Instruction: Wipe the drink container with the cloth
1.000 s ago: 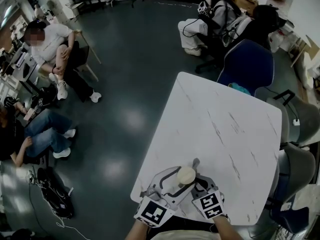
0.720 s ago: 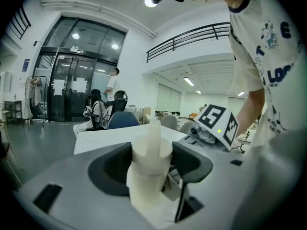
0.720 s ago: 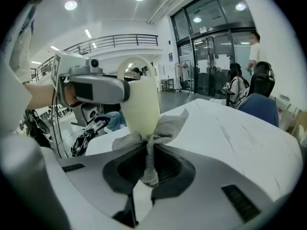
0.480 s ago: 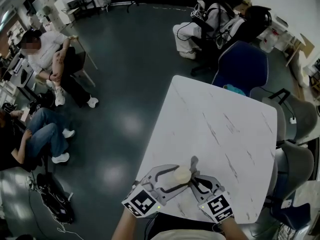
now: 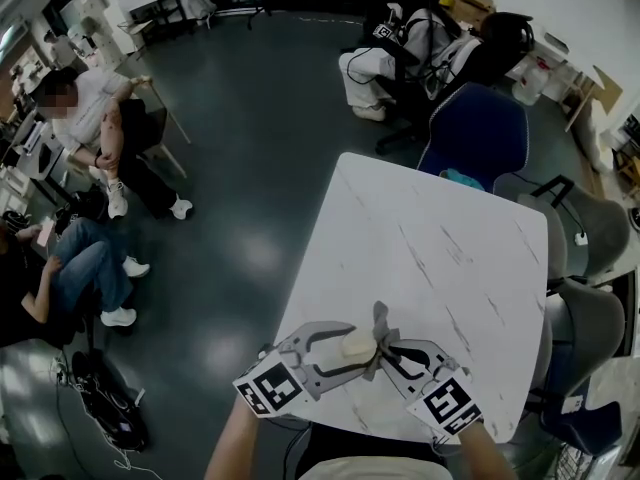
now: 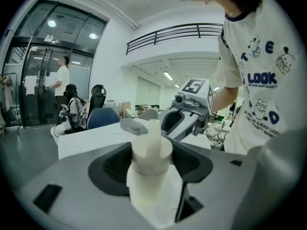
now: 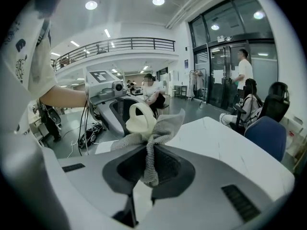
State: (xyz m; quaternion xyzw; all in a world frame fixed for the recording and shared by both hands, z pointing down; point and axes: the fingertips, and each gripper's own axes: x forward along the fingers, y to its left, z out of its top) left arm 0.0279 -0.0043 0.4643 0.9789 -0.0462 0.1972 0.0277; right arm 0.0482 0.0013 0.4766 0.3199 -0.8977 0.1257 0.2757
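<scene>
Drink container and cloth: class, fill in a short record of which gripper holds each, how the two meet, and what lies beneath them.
Object to wipe: drink container, cream, loop handle on top
Held by: left gripper, jaws closed on its body
Wiping tool: cloth, grey, bunched
Held by: right gripper, cloth pinched between its jaws
Contact: the cloth's free end lies against the container's top
Beneath: white marbled table, near its front edge
</scene>
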